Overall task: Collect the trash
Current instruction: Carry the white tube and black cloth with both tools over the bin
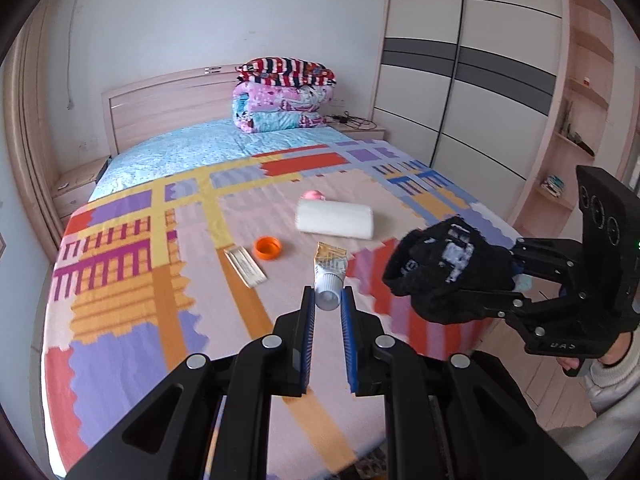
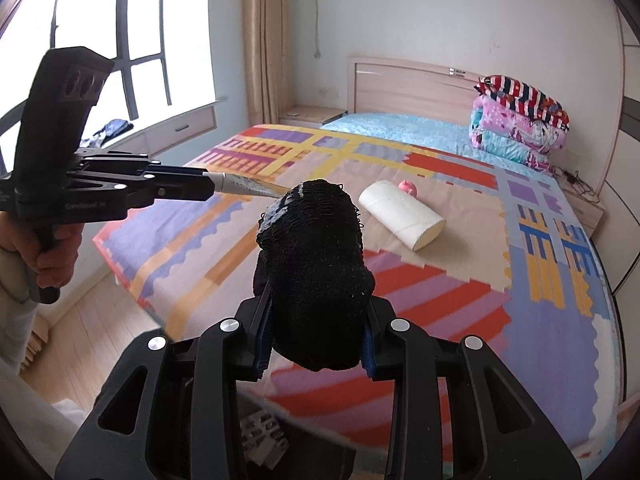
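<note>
The left tongs (image 1: 329, 300) clamp a tube (image 1: 330, 270) by its cap, and the right tongs (image 2: 316, 344) clamp a black sock (image 2: 316, 276); both are held clear of the bed (image 1: 132, 344), probably for carrying off. A roll (image 1: 334, 219), lid (image 1: 268, 247) and wrapper (image 1: 245, 266) lie mid-bed.

A home bedroom: a made bed (image 1: 240, 184), folded quilts (image 1: 284, 96) and sliding wardrobe (image 1: 460, 80).
</note>
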{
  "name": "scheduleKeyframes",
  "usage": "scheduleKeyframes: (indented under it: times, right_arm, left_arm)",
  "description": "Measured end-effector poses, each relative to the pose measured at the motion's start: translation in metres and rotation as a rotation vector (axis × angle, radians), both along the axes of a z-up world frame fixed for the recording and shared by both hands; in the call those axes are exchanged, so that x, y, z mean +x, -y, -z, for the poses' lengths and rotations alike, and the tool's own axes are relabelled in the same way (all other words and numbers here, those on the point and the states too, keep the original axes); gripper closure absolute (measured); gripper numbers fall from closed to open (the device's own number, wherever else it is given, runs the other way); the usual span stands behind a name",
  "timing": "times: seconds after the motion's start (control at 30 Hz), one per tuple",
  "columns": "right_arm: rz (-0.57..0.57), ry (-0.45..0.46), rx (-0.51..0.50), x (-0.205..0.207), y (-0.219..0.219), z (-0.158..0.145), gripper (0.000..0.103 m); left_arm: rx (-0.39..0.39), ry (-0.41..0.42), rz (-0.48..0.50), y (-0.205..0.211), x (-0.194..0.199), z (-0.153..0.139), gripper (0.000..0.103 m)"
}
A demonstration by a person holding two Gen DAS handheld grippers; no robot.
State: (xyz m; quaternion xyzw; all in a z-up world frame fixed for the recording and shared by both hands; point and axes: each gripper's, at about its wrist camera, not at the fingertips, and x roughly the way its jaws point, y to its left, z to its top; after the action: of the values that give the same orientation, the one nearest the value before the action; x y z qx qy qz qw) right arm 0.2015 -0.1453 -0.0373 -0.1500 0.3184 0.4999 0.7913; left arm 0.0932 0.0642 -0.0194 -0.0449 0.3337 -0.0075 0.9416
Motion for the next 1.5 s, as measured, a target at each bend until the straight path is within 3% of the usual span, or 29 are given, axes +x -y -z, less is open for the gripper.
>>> scheduleKeyframes:
  times: [0.53,0.7,0.9,1.5]
  right_arm:
    - [-0.01,-0.057,-0.03,-0.037,0.042,0.016,0.069]
    - [-0.015,-0.112,-0.044,-0.048,0.049,0.029,0.069]
    - [-0.029,-0.164,-0.078,-0.06,0.057,0.045,0.069]
    - [-0.085,-0.309,-0.269,-0.081,0.048,0.121,0.068]
  left_arm:
    - [0.032,-0.009,0.101,0.049,-0.055,0.0,0.09]
    - [0.008,-0.036,0.127,0.058,-0.069,0.009,0.09]
    - [-0.02,-0.073,0.223,0.076,-0.087,0.016,0.09]
    - [-0.067,-0.333,0.235,0.086,-0.079,0.113,0.09]
